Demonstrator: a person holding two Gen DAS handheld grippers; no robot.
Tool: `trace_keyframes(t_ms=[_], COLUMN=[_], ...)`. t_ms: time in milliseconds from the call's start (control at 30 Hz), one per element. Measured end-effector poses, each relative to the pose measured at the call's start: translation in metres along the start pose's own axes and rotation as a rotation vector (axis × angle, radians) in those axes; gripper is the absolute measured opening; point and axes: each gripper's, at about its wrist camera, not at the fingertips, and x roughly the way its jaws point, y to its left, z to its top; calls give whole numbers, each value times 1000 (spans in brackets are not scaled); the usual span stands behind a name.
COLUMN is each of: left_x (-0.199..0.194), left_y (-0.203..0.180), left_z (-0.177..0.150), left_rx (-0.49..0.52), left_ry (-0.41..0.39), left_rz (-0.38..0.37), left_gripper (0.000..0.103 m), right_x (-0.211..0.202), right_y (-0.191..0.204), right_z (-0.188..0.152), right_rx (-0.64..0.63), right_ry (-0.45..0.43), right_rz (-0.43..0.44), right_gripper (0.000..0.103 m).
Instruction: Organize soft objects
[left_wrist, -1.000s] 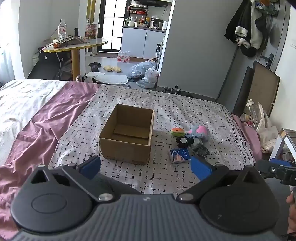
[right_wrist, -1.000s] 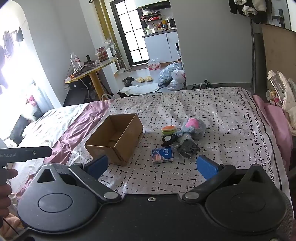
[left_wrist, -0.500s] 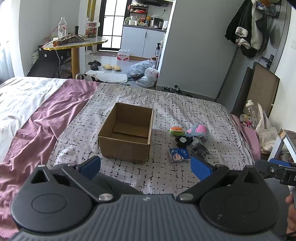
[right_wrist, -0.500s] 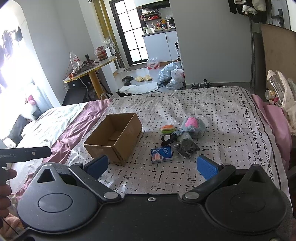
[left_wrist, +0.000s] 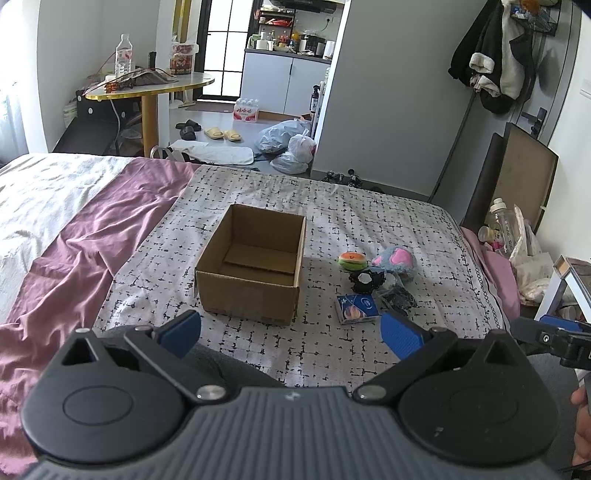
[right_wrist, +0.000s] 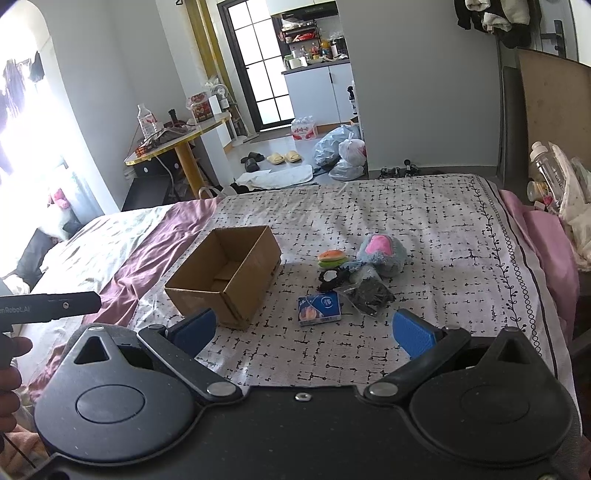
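Nothing packed yet. Cardboard box sits empty just ahead of left gripper; burger plushie, pink-blue plush, tissue pack etc. lie ahead of right gripper. Both w/ jaws apart, holding nothing.

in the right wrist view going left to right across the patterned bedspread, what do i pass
cardboard box → blue tissue pack → blue and pink plush toy
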Motion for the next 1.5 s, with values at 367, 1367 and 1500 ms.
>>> trace_keyframes(t_ms=[367,1367,1500], left_x=[0,2,6], left_y=[-1,-1,-3], left_z=[-1,2,3], left_rx=[0,3,7], left_ry=[-1,0,9], left_rz=[0,9,9], left_gripper=[103,103,103], right_x=[-2,2,4], right_y=[-1,5,2], right_z=[0,3,2], right_rx=[-6,-21,-16], right_ry=[0,-4,-2], right_rz=[-12,-1,2], right_gripper=[103,103,103])
